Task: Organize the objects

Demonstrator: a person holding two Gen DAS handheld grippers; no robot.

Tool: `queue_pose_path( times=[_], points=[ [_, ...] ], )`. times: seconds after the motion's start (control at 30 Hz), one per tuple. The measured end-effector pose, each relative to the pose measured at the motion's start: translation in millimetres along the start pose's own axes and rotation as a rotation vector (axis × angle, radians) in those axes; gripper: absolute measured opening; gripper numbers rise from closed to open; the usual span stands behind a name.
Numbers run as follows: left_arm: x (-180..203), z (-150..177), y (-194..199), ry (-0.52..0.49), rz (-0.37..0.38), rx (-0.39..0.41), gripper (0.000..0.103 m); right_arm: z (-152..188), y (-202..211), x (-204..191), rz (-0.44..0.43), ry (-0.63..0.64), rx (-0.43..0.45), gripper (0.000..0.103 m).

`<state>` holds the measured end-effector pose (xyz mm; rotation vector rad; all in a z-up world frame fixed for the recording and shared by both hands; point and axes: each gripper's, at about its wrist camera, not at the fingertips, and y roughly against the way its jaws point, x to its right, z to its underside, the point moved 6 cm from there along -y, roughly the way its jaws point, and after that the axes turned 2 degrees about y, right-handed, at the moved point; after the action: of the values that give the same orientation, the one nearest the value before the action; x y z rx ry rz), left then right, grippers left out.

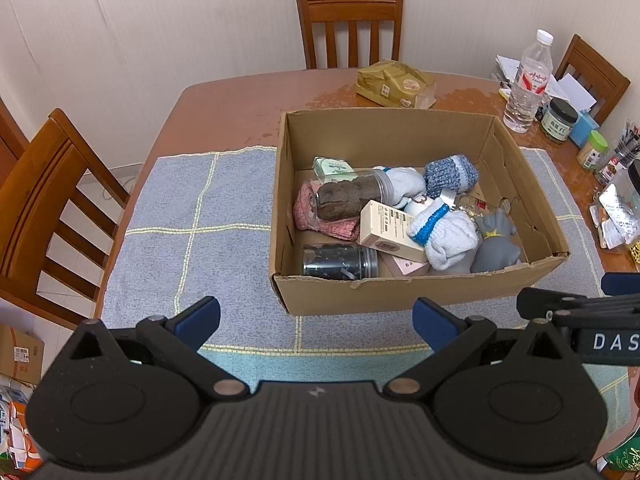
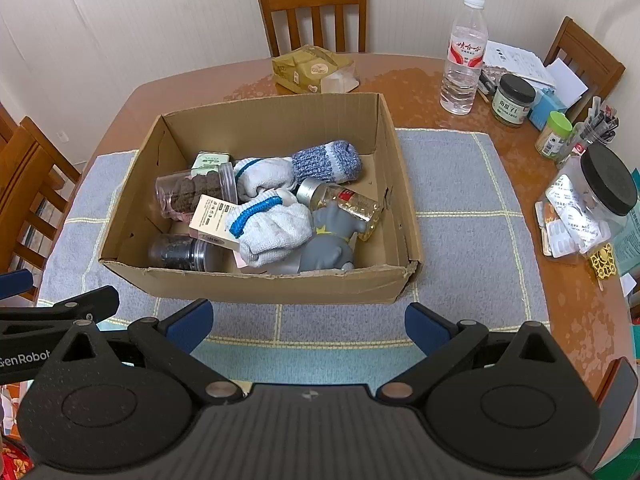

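An open cardboard box stands on a grey-blue checked mat. Inside lie two clear jars of dark contents, white socks with blue bands, a blue knitted sock, a beige carton, a grey toy animal, a small gold-labelled bottle, a pink cloth and a green packet. My left gripper hovers open before the box's near wall. My right gripper is likewise open and empty.
Wooden chairs ring the brown table. A tan bag lies behind the box. On the right stand a water bottle, dark-lidded jars, a green-capped bottle, pens, papers and a jar of blister packs.
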<state>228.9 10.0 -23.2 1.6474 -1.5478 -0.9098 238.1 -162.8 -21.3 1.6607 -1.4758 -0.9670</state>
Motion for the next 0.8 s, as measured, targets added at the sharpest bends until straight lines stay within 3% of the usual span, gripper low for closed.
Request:
queue_pose_path(
  times=[0.8],
  points=[
    [2.6, -2.1, 0.2, -0.001, 0.001, 0.002, 0.102, -1.9, 1.9, 1.8, -0.002, -0.003, 0.008, 0.103]
  ],
)
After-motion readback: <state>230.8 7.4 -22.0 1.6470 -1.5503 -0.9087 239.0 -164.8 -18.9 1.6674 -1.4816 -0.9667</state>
